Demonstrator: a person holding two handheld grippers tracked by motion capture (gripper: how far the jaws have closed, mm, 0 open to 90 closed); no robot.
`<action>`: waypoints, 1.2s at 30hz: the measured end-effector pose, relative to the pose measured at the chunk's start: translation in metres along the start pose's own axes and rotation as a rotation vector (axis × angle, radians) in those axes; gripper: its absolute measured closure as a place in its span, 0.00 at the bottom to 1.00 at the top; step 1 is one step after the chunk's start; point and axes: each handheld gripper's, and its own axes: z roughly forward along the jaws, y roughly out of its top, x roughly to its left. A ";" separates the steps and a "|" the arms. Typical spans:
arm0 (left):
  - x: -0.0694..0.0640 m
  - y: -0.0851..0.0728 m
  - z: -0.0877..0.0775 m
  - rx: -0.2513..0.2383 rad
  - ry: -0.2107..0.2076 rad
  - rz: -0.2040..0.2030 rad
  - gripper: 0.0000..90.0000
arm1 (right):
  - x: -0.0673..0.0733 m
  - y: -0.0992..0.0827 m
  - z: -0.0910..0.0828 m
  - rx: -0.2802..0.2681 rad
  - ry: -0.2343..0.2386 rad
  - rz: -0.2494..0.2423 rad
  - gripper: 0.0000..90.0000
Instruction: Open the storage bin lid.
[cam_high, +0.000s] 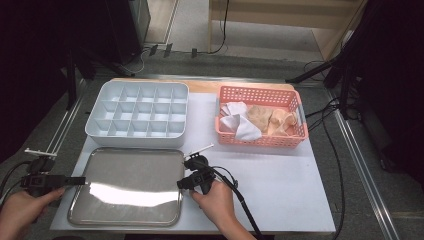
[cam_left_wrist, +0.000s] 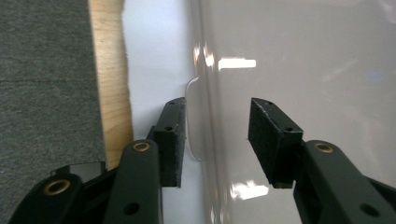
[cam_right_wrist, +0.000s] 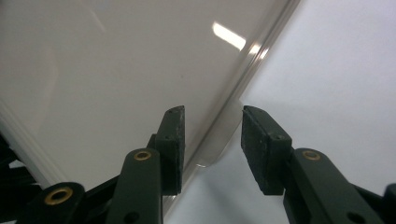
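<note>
We cannot identify the folded white and tan items (cam_high: 257, 121) in the pink basket (cam_high: 260, 139); its wall hides their lower parts. The steel tray (cam_left_wrist: 299, 56) is cut off by the edges of both gripper views. The bottom edge of the high view crops both forearms.

The metal tray (cam_high: 127, 187) is polished and glossy, mirroring a bright glare. The divided organiser box (cam_high: 137, 114) looks like smooth pale plastic, the pink basket (cam_high: 261, 138) perforated plastic holding soft crumpled cloths (cam_high: 239, 122). A matt white sheet (cam_high: 280, 185) covers the wooden tabletop (cam_left_wrist: 109, 88). Gripper pads (cam_left_wrist: 266, 135) look black, finely textured, matt.
</note>
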 end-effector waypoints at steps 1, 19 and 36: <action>0.000 0.000 -0.002 -0.010 -0.004 -0.001 0.61 | -0.001 0.000 -0.002 -0.010 0.009 -0.007 0.67; -0.062 0.019 -0.012 -0.120 -0.015 0.231 0.52 | -0.018 0.004 -0.030 -0.206 0.054 -0.271 0.59; -0.108 0.035 0.001 -0.145 -0.082 0.342 0.50 | -0.048 0.022 -0.051 -0.212 0.091 -0.327 0.63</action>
